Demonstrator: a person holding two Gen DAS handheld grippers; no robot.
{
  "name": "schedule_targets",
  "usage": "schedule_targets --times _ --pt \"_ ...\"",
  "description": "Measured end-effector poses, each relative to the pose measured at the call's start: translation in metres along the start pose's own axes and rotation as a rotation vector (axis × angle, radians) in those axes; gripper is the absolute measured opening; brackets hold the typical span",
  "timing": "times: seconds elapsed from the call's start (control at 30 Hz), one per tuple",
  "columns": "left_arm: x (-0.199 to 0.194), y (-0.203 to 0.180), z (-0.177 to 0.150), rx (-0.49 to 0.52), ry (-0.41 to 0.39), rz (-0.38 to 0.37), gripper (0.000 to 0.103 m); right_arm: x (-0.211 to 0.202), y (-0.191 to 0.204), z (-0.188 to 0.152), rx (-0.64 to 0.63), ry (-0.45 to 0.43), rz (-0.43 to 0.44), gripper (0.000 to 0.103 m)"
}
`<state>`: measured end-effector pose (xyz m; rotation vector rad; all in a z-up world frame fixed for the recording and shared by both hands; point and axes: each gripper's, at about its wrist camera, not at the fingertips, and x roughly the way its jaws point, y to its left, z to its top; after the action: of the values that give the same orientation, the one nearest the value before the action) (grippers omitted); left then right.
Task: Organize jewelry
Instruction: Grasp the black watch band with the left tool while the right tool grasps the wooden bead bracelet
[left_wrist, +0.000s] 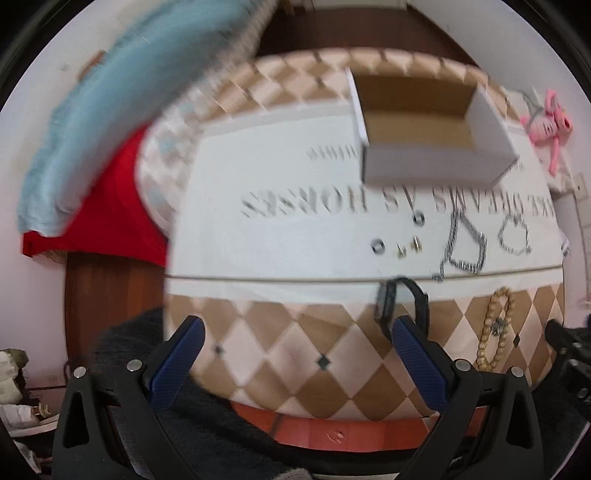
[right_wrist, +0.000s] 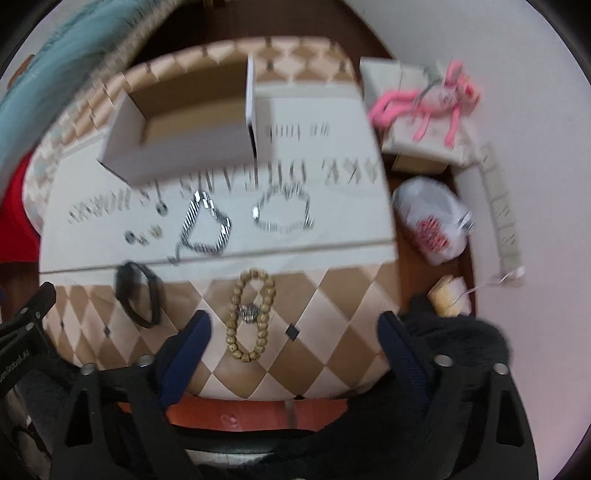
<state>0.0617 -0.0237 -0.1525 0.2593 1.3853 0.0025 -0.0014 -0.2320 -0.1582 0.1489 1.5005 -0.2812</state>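
Observation:
An open white cardboard box (left_wrist: 436, 162) (right_wrist: 177, 155) stands at the back of a white printed cloth. In front of it lie a silver chain necklace (left_wrist: 463, 247) (right_wrist: 205, 230), a silver bracelet (left_wrist: 513, 236) (right_wrist: 284, 214), small rings and studs (left_wrist: 397, 245) (right_wrist: 142, 236). A black watch band (left_wrist: 402, 302) (right_wrist: 138, 295) and a tan bead bracelet (left_wrist: 495, 332) (right_wrist: 251, 314) lie nearer, on the checkered cover. My left gripper (left_wrist: 295, 354) is open and empty, its right finger just below the watch band. My right gripper (right_wrist: 295, 347) is open and empty around the bead bracelet's near end.
The checkered table (left_wrist: 295, 354) ends close in front, above a red floor (right_wrist: 258, 413). A pink plush toy (right_wrist: 436, 99) lies on a box at the right, with a white plastic bag (right_wrist: 432, 221) below it. Blue and red fabric (left_wrist: 110, 129) hangs at the left.

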Motion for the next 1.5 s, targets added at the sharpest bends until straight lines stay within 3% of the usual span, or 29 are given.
schedule_targets --times 0.07,0.3,0.5,0.6,0.7,0.87,1.03,1.17,1.4,1.43,1.5 --pt "0.018 -0.005 -0.001 -0.002 0.031 -0.009 0.103 0.028 -0.001 -0.006 0.015 0.042 0.020 0.074" --pt "0.064 -0.019 -0.002 -0.036 0.139 -0.129 0.095 0.086 0.004 -0.020 0.038 0.112 0.037 0.060" --pt "0.078 -0.028 -0.002 -0.029 0.146 -0.130 0.094 0.106 0.002 -0.026 0.045 0.120 0.056 0.049" --pt "0.082 -0.032 -0.004 -0.027 0.151 -0.141 0.078 0.107 0.002 -0.028 0.033 0.099 0.046 0.049" --pt "0.087 -0.038 -0.008 -0.018 0.138 -0.147 0.077 0.108 0.002 -0.029 0.035 0.081 0.046 0.049" --pt "0.090 -0.041 -0.019 -0.042 0.112 -0.192 0.046 0.103 0.008 -0.030 0.049 0.086 0.047 0.049" --pt "0.092 -0.041 -0.030 -0.038 0.082 -0.209 0.032 0.100 0.010 -0.030 0.074 0.115 0.047 0.049" --pt "0.091 -0.031 -0.039 -0.036 0.066 -0.214 0.012 0.106 0.003 -0.024 0.096 0.124 0.045 0.049" --pt "0.091 -0.015 -0.054 -0.031 0.037 -0.214 0.010 0.108 0.006 -0.023 0.094 0.091 0.044 0.049" --pt "0.092 -0.017 -0.055 -0.031 0.035 -0.213 0.010 0.107 0.008 -0.024 0.089 0.081 0.045 0.045" --pt "0.093 -0.018 -0.057 -0.039 0.032 -0.217 0.010 0.104 0.014 -0.028 0.070 0.063 0.045 0.028"
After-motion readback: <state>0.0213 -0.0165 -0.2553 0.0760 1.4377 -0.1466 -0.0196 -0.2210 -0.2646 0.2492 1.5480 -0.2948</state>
